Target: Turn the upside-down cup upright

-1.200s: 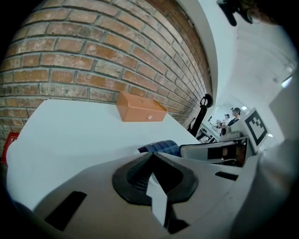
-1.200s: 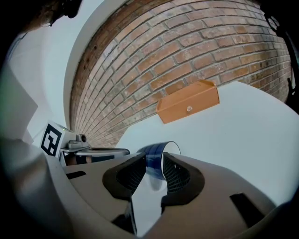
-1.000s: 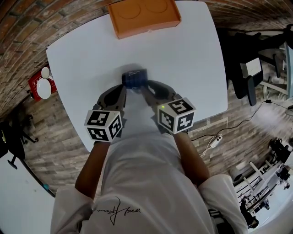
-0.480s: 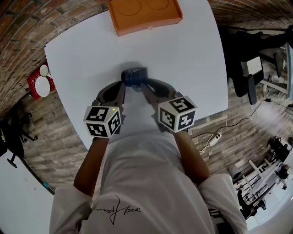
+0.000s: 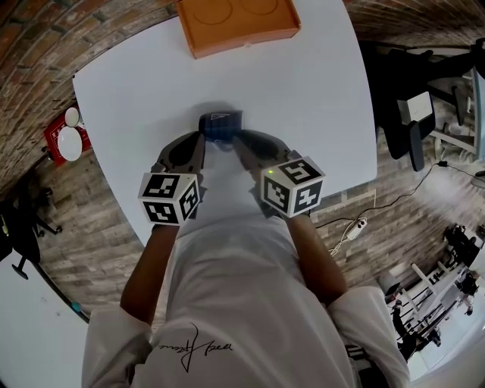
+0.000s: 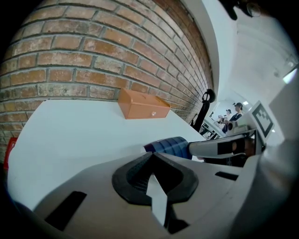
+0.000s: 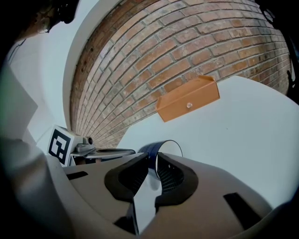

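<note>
One blue cup (image 5: 221, 126) is tipped on its side near the middle of the white bench (image 5: 311, 91). The right claw (image 5: 238, 142) is clamped on the cup's wall at the rim. The left claw (image 5: 199, 142) is closed and empty, just beside the cup. One orange box (image 5: 236, 23) sits at the far edge.

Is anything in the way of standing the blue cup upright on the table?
Nothing visible does. The right gripper holds the cup by its wall; the orange box sits far off, at the back of the table.
</note>
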`<state>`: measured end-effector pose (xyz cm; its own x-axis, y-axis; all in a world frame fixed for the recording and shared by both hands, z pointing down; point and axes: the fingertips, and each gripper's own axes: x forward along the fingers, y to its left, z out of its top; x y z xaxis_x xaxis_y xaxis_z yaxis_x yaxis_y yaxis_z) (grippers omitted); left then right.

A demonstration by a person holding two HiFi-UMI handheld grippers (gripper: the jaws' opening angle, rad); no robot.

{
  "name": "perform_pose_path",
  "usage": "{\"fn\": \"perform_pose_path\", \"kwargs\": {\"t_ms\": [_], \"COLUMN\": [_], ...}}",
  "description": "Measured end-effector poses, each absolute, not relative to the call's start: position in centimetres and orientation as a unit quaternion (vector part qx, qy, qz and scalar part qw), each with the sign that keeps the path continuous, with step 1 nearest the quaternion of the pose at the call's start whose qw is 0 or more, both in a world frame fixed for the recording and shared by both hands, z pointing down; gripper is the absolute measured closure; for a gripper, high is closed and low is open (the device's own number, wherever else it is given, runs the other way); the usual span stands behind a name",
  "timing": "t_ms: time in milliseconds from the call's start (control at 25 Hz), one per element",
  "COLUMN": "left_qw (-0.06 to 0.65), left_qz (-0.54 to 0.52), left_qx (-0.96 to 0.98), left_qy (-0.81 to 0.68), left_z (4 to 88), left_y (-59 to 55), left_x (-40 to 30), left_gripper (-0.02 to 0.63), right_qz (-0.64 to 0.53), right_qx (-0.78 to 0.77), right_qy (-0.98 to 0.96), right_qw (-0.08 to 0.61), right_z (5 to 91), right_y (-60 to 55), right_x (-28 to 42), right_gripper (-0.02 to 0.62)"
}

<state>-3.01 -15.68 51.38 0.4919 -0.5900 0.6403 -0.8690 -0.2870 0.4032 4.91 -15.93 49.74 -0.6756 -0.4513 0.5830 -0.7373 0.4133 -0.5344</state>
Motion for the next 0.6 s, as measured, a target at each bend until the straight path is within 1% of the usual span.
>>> {"fn": "perform_pose_path", "kwargs": {"t_ms": [600], "left_qw": [0.374], "left_qz": [0.181], "left_qx": [0.784], "left_qy": [-0.461], "left_z": [51.53], "left_y": [-16.01], "left_x": [-2.60], "left_gripper": [0.597], "right_qz": [0.412], "right_qx": [0.362], "right_qy": [-0.819], "right_qw": [0.167], "right_z": [49.53], "right_y": [-16.37], "right_x": [5.32], "right_gripper": [0.545]}}
